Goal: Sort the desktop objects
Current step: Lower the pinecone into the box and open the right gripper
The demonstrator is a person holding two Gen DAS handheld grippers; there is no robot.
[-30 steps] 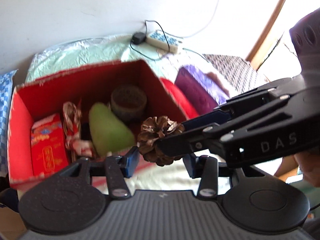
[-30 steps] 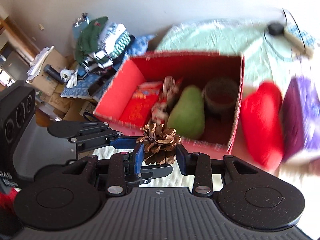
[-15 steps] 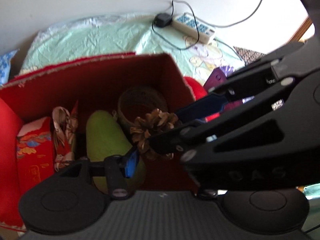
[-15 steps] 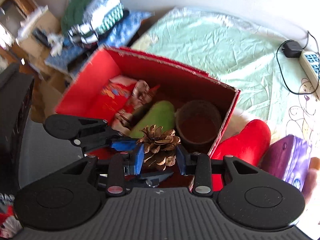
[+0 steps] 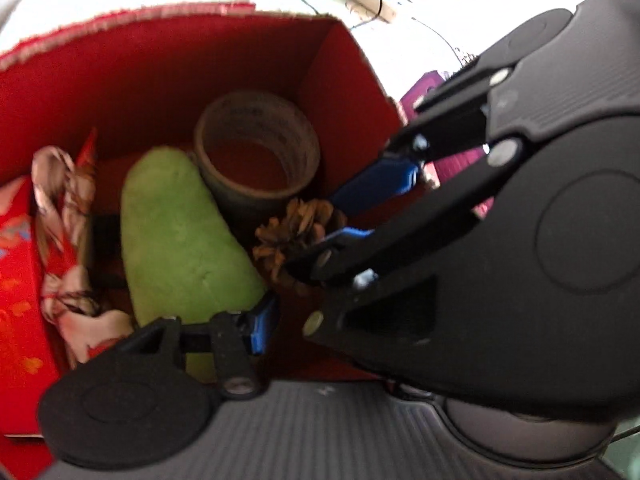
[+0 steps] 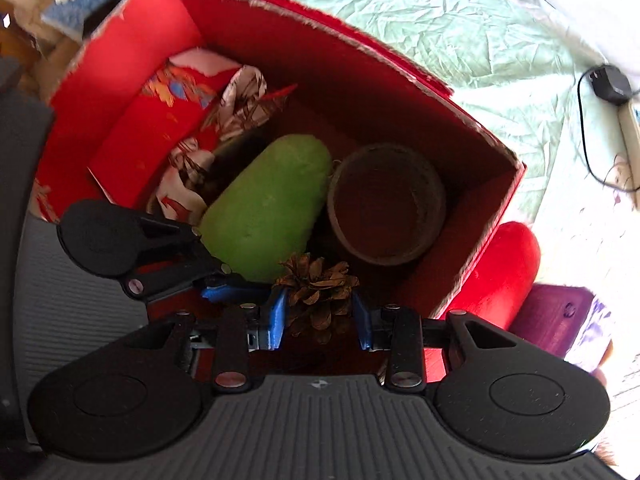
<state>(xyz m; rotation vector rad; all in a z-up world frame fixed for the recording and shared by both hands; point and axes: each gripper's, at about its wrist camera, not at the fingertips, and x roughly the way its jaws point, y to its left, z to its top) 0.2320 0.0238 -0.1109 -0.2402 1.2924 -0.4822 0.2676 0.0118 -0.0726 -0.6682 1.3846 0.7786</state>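
We find the right gripper (image 6: 319, 319) pointing steeply down into the red box (image 6: 404, 60), its blue pads closed on the pine cone (image 6: 316, 294), which hangs between them. The cone sits inside the box's near right corner, just beside the green pear-shaped object (image 6: 266, 208) and the brown tape roll (image 6: 386, 204); whether it touches the box floor we cannot tell.

The left gripper (image 6: 232, 286) reaches in from the left, and its jaws have just been opening. In the left wrist view only one of its blue pads (image 5: 262, 322) shows, clear of the cone, with nothing held that we can see.

Farther left in the box lie a patterned cloth bundle (image 6: 240, 100) and a red packet (image 6: 148, 136). Outside, to the right, are a red cushion-like object (image 6: 504, 264) and a purple pouch (image 6: 552, 316) on the pale green bedsheet (image 6: 460, 24).

Risks noted:
- Released from height, the cone could bounce or shed scales.
- The two grippers stand very close together; contact between them could knock the cone loose.
- A scale may snag on a pad at release.
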